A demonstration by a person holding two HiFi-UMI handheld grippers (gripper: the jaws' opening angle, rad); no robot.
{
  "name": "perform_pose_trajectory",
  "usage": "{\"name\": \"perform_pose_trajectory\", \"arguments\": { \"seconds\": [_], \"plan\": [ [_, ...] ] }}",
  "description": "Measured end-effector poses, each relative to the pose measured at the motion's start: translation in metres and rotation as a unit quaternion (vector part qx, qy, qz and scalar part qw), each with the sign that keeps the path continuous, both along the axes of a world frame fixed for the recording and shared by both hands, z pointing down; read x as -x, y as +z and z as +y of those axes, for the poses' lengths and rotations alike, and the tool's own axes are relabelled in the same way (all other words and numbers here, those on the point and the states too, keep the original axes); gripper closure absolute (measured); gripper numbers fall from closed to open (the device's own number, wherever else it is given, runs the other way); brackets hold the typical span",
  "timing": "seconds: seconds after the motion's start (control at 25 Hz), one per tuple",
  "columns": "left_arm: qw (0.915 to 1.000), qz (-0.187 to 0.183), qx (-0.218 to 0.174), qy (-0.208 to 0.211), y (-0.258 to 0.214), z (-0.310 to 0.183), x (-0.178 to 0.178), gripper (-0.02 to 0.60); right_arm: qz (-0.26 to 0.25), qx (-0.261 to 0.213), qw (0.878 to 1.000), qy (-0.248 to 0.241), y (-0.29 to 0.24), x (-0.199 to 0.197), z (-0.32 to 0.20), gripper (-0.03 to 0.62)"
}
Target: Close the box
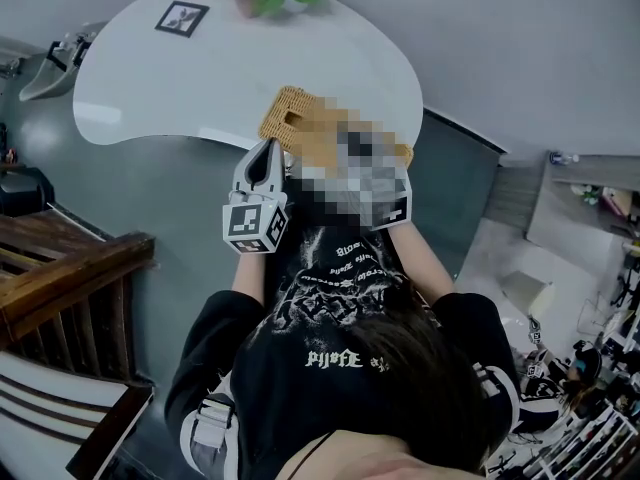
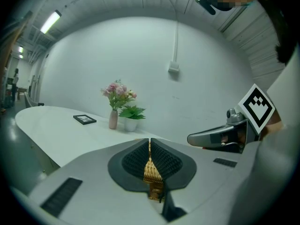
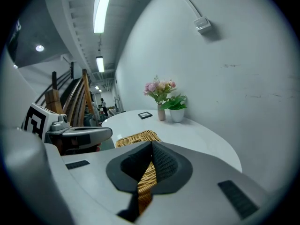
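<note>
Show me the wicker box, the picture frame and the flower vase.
wicker box (image 1: 280, 108): head view, woven top.
picture frame (image 1: 182, 18): head view, middle of picture.
flower vase (image 2: 113, 120): left gripper view, vase body.

White curved table with a glossy top. Small black-framed picture lies flat near the far edge. Apart from it stands a slim pale vase of pink flowers, just beside a leafy green plant in a white pot. White wall box hangs on a cable above. Dark wooden railing stands off the table's end. Ceiling strip light is lit.

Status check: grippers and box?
Jaws shut: left gripper and right gripper both on wicker box rim. Box at table edge, lid unclear. No obstruction seen.
</note>
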State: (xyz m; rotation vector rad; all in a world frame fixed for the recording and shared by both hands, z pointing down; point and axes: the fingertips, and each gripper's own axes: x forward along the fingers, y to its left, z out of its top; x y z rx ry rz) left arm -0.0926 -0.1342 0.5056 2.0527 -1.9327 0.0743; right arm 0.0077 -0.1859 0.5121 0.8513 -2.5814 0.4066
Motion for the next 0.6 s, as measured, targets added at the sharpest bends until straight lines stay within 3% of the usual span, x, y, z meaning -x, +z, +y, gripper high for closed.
{"name": "perform_pose_trajectory", "arguments": {
  "seconds": [0.6],
  "plan": [
    [0.9999, -0.01, 0.006, 0.001, 0.0075, -0.0035, 0.0024, 0.552, 0.005, 0.005, 1.0, -0.015, 0.007, 0.0052, 0.001, 0.571]
  ]
}}
